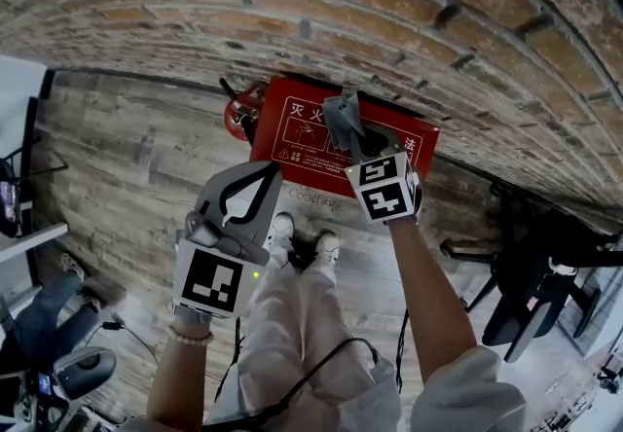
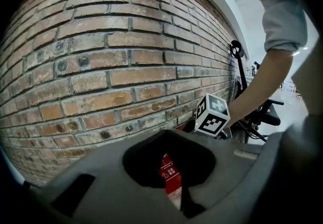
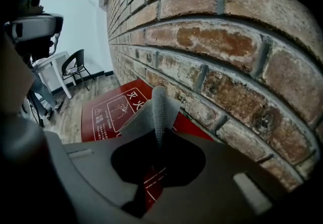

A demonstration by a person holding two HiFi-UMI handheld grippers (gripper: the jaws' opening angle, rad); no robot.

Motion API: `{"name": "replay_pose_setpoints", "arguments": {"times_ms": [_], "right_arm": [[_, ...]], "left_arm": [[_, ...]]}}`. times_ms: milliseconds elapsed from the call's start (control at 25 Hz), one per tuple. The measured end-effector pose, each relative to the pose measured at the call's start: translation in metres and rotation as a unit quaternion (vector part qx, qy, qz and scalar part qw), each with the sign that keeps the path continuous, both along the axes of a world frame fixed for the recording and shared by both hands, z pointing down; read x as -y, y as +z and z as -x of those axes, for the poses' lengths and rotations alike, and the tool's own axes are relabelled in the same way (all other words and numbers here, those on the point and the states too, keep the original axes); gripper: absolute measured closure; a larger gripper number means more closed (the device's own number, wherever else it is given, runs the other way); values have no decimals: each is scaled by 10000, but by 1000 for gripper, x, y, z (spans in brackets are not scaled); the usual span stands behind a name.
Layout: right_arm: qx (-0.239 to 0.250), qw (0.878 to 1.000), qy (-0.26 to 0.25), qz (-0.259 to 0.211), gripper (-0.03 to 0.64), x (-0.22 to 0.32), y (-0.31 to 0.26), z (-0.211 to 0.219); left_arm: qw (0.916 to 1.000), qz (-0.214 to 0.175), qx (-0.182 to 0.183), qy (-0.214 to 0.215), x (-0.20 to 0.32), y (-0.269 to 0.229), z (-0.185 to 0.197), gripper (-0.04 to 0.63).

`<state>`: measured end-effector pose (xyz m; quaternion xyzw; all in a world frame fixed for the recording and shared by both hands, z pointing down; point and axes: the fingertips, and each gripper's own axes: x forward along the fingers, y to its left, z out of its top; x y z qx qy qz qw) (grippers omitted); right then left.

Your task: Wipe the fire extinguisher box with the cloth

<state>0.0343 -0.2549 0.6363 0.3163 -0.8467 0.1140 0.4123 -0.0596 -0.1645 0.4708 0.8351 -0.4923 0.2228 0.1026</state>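
Observation:
The red fire extinguisher box (image 1: pixel 311 150) with white print stands on the wooden floor against the brick wall (image 1: pixel 389 2). My right gripper (image 1: pixel 350 133) is shut on a grey cloth (image 1: pixel 341 117), which it holds over the box's upper part, close to the wall. In the right gripper view the cloth (image 3: pixel 157 109) sticks up folded from the right gripper (image 3: pixel 159 140), with the box (image 3: pixel 108 112) beyond it. My left gripper (image 1: pixel 271 172) hovers in front of the box's left half, shut and holding nothing. A strip of the box (image 2: pixel 170 175) shows through the left gripper (image 2: pixel 172 136).
A red extinguisher (image 1: pixel 238 114) stands at the box's left end. The person's legs and shoes (image 1: pixel 302 245) are just in front of the box. A black chair base (image 1: pixel 526 294) is at the right, a desk edge (image 1: pixel 24 240) at the left. Chairs (image 3: pixel 75 66) stand further along the wall.

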Motion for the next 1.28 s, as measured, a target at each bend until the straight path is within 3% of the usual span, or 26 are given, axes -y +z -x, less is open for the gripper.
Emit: {"name": "replay_pose_setpoints", "arguments": {"times_ms": [1280], "right_arm": [[-268,9946,1004,12,597,3,5,-133]], "left_arm": [[9971,46,-18,756,21,4,-84,597]]}}
